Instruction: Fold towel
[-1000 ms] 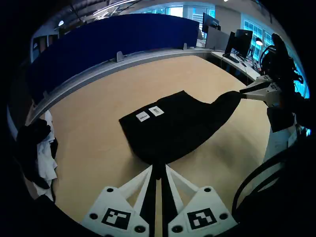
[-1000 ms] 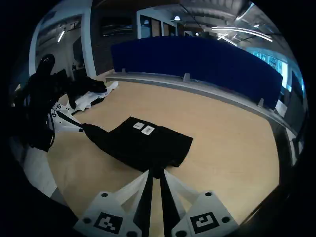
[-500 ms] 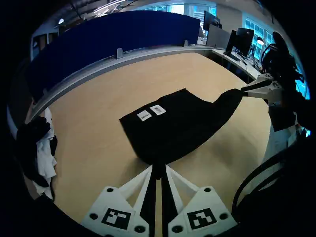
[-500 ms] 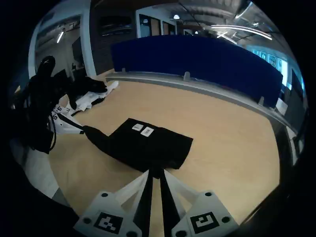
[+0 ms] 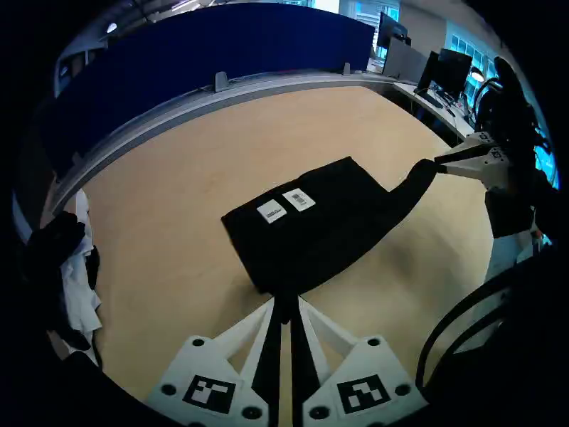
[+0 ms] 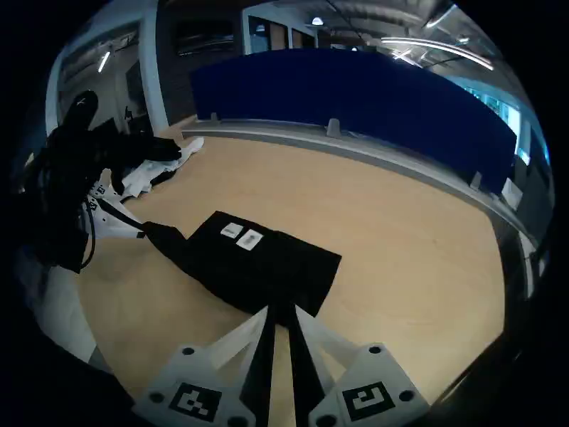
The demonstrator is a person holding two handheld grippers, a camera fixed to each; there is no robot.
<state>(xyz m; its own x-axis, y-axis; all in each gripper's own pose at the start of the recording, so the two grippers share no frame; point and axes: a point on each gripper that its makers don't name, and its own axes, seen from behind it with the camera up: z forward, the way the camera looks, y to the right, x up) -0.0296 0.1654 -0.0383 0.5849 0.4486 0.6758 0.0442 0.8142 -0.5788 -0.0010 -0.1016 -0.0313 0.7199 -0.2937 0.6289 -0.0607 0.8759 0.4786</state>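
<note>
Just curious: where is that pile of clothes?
The pile of clothes lies at the left edge of the table in the left gripper view, apart from the black towel.

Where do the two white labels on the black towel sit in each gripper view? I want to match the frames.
Left gripper view: the white labels lie side by side near the far left corner of the black towel, just above picture centre.
Right gripper view: the white labels lie near the far left corner of the black towel, left of centre.
Shared landmark: the blue partition running across the background.
</note>
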